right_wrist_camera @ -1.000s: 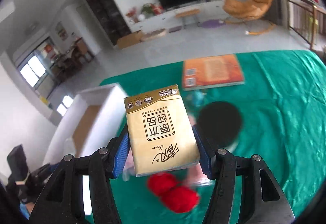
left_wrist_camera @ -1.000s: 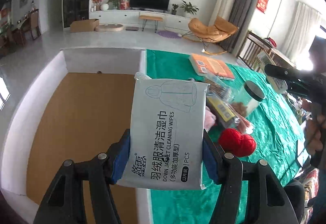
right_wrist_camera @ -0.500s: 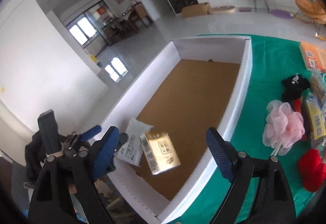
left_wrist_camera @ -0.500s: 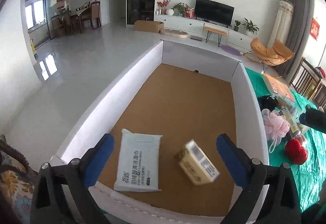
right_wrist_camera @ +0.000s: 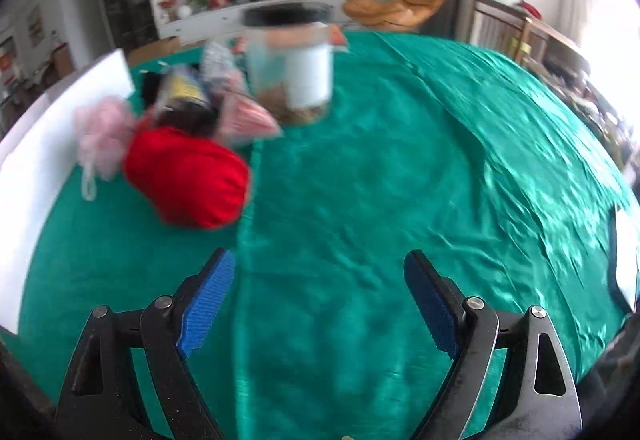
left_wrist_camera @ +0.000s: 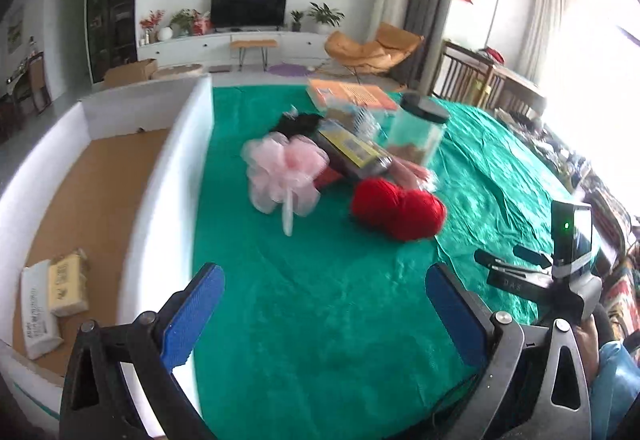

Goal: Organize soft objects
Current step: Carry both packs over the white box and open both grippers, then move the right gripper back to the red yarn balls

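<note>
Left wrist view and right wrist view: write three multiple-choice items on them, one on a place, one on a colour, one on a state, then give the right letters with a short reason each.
1. Where do the wipes pack and the tissue pack lie?
A. On the green cloth
B. Inside the white box
C. On the orange book

2. What colour is the yarn ball beside the pink bath puff?
A. Red
B. Blue
C. Yellow

3. How does the left gripper stand?
A. Shut on the jar
B. Shut on the tissue pack
C. Open, with nothing between its jaws

Answers:
1 B: both packs rest on the brown floor of the white box, side by side near its close corner.
2 A: the yarn ball is bright red in both views.
3 C: only green cloth shows between its wide blue pads.
</note>
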